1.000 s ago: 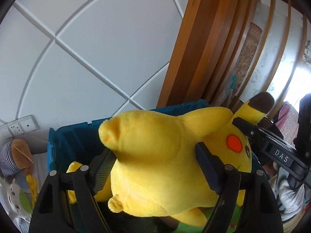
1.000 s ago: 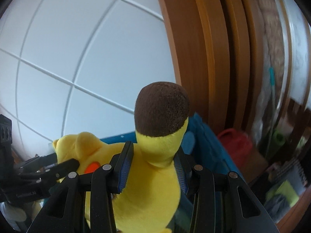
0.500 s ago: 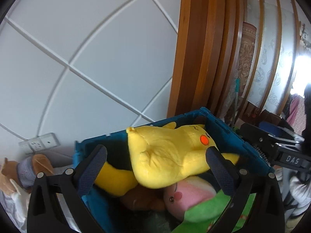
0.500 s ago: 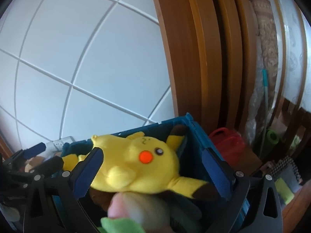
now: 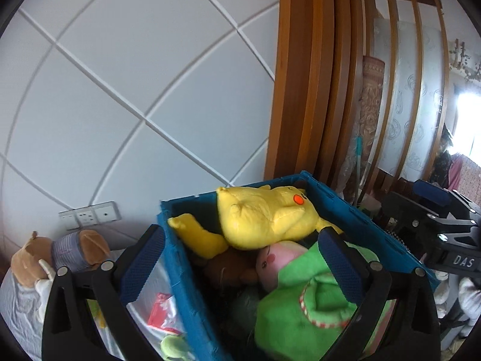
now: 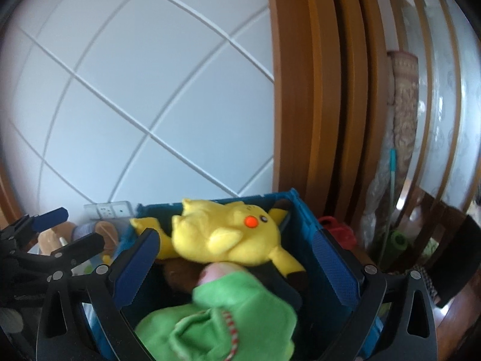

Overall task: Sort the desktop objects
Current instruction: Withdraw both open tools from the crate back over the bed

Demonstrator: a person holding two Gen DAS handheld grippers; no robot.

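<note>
A yellow Pikachu plush (image 5: 264,219) lies on its side on top of other toys in a blue crate (image 5: 354,225). It also shows in the right wrist view (image 6: 228,234), in the same crate (image 6: 303,213). Under it lie a pink-faced doll in green clothes (image 5: 300,297) and a brown plush (image 5: 228,270). My left gripper (image 5: 240,258) is open and empty above the crate's near left side. My right gripper (image 6: 237,267) is open and empty above the green doll (image 6: 222,319).
A brown bear plush in a striped shirt (image 5: 66,252) lies left of the crate on a grey cloth. A clear bag with small toys (image 5: 159,310) sits beside the crate. Wall sockets (image 5: 87,215), a wooden partition (image 5: 315,75) and a red item (image 6: 336,231) surround it.
Both grippers opened and let go of the Pikachu plush, which dropped into the blue crate. Both grippers then drew back and up from it.
</note>
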